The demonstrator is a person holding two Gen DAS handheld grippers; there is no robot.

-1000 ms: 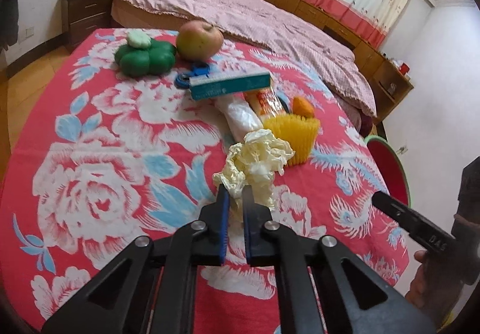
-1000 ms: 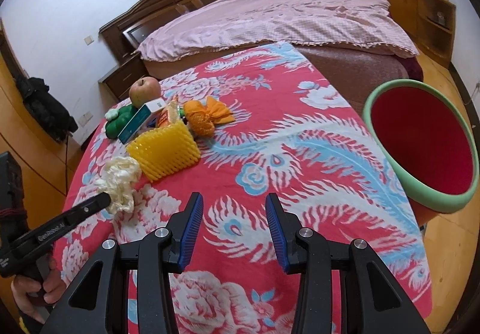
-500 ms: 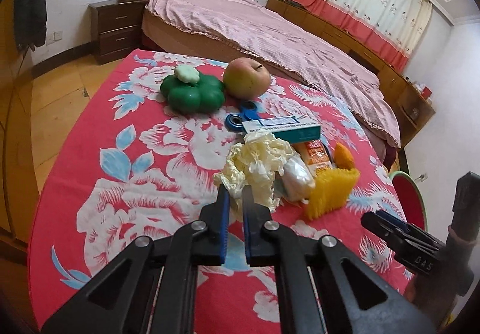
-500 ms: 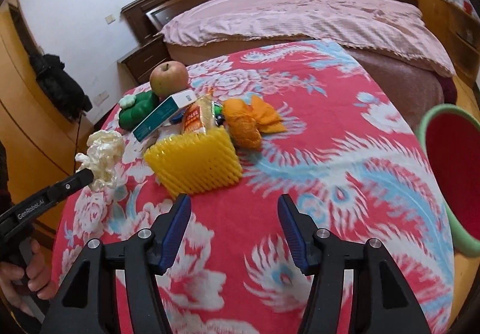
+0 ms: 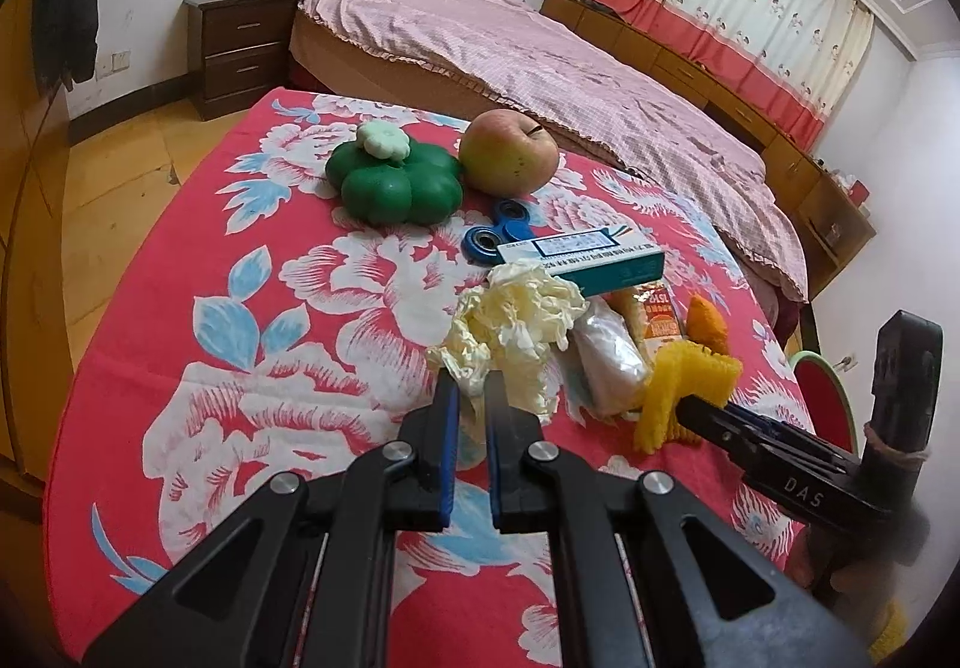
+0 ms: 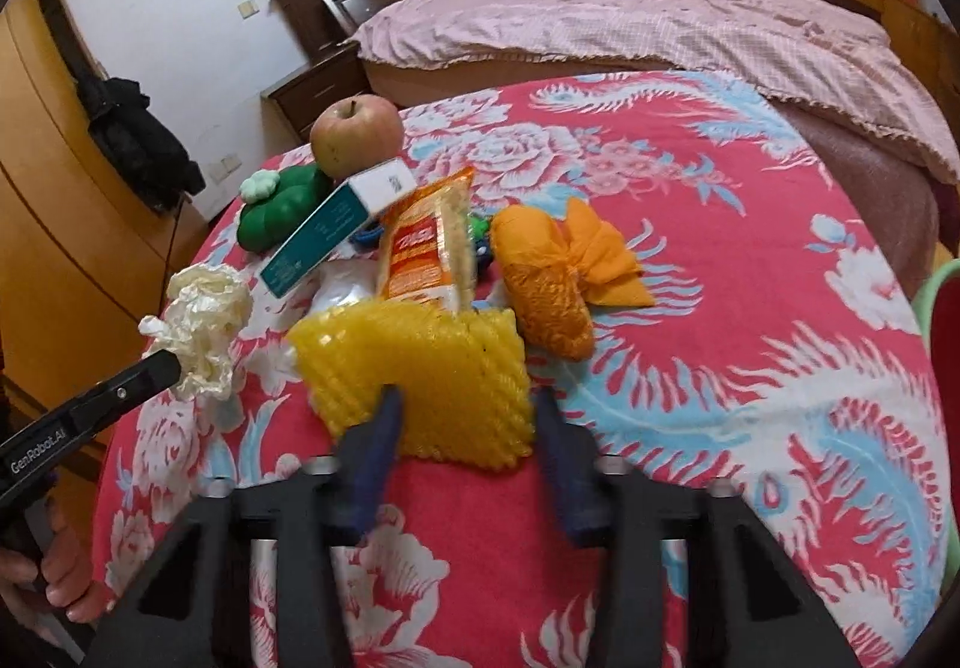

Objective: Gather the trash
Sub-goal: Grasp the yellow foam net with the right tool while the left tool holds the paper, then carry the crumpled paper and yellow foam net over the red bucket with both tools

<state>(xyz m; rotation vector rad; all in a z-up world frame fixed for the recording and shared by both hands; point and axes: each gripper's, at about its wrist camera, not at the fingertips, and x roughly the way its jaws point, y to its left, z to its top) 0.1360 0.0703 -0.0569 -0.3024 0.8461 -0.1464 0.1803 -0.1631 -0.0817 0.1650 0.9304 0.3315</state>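
On the red floral tablecloth, the left gripper pinches a crumpled cream plastic wad. The right gripper, blurred, has jaws closing around a yellow foam fruit net; pad contact cannot be told. Behind, an orange snack wrapper half-hides a white packet. A red bin with a green rim is cut off at right.

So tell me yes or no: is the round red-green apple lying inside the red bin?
No, the apple sits on the floral tablecloth beside the green toy.
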